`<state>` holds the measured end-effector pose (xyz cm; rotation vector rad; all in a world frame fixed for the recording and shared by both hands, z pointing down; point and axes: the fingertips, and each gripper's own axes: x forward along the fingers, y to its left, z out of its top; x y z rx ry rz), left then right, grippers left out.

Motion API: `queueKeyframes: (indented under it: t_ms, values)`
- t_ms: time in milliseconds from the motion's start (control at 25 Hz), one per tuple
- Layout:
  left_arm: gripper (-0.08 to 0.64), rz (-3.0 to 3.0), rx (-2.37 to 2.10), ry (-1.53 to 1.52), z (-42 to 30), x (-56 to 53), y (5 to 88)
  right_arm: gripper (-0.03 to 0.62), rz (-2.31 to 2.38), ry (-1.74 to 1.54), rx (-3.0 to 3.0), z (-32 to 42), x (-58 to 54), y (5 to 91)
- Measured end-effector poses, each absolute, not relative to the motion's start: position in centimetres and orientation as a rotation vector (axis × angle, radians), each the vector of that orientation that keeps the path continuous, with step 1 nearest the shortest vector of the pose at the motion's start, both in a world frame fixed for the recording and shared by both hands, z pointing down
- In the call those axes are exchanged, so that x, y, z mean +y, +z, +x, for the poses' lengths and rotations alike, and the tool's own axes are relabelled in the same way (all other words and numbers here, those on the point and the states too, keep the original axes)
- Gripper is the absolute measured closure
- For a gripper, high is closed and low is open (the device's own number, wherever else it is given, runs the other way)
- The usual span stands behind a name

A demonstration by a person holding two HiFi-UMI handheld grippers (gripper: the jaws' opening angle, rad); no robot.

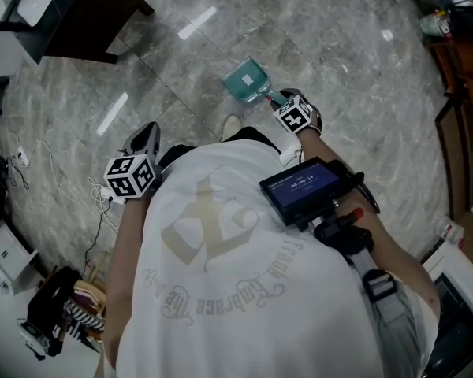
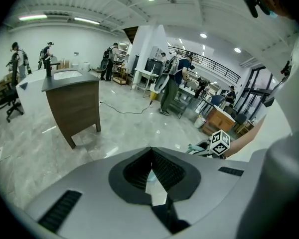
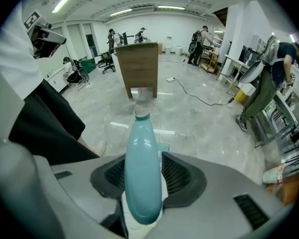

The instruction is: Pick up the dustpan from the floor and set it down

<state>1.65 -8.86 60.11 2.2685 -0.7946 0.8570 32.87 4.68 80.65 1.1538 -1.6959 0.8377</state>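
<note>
– On the grey marble floor (image 1: 165, 46), out in front of the person, what is lying there?

– A dustpan (image 1: 246, 81) is lying there. It is pale teal, with its squarish scoop sitting toward the left and its handle running down and to the right, toward the right gripper. From above, the scoop is showing a raised rim and a lighter patch inside.

– And how is the handle looking up close?

– In the right gripper view the handle (image 3: 141, 173) is looking smooth, glossy and rounded. It is swelling at the near end and narrowing to a neck farther off.

– Now the tongs, starting on the left.

– The left gripper (image 2: 152, 151) is hanging well apart from the dustpan, down by the person's left side. Its ribbed pads are meeting at the tips, with only a sliver of floor showing through nearer the base. Nothing is sitting between them.

– And the right one?

– The right gripper (image 3: 143, 156) is pointing steeply down over the handle. Its jaws are standing wide, one black pad on each side. The handle is lying between them, but the pads are standing just clear of it rather than pinching it.

– Is the pan resting on the floor?

– It is looking that way from the head view, though I cannot tell the exact contact under the scoop.
</note>
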Motion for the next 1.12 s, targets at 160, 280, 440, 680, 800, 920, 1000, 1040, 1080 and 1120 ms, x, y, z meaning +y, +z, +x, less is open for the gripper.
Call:
queueKeyframes:
  t_ms: [160,280,440,680,800,920,1000,1040,1080,1120]
  values:
    - [0.548,2.305,-0.729,0.868,3.3,-9.5,60.9,0.416,1.237,0.828,-1.68,34.0,4.4,80.4]
    - [0.548,2.327,-0.681,0.865,4.1,-9.5,61.5,0.416,1.295,0.823,-1.661,34.6,4.8,79.6]
    - [0.548,2.365,-0.609,0.834,3.5,-7.0,60.0,0.414,1.383,0.79,-1.644,33.5,8.0,75.8]
    - [0.548,2.417,-0.53,0.803,3.4,-6.7,58.9,0.51,1.536,0.772,-1.603,33.0,9.4,72.0]
    - [0.548,2.422,-0.489,0.807,3.0,-6.3,59.2,0.556,1.678,0.789,-1.634,32.0,8.5,69.3]
    - [0.548,2.434,-0.446,0.811,2.7,-5.7,59.2,0.574,1.798,0.782,-1.729,30.2,6.7,65.8]
    - [0.548,2.449,-0.404,0.813,3.1,-5.4,59.3,0.575,1.849,0.758,-1.78,29.2,6.0,63.5]
    - [0.548,2.458,-0.381,0.814,3.3,-5.3,59.2,0.575,1.868,0.741,-1.799,28.6,5.8,62.5]
    - [0.548,2.467,-0.36,0.815,3.3,-5.3,59.2,0.575,1.885,0.722,-1.818,27.9,5.7,61.4]
    - [0.548,2.477,-0.34,0.814,3.3,-5.1,59.1,0.575,1.9,0.702,-1.836,27.0,5.6,60.4]
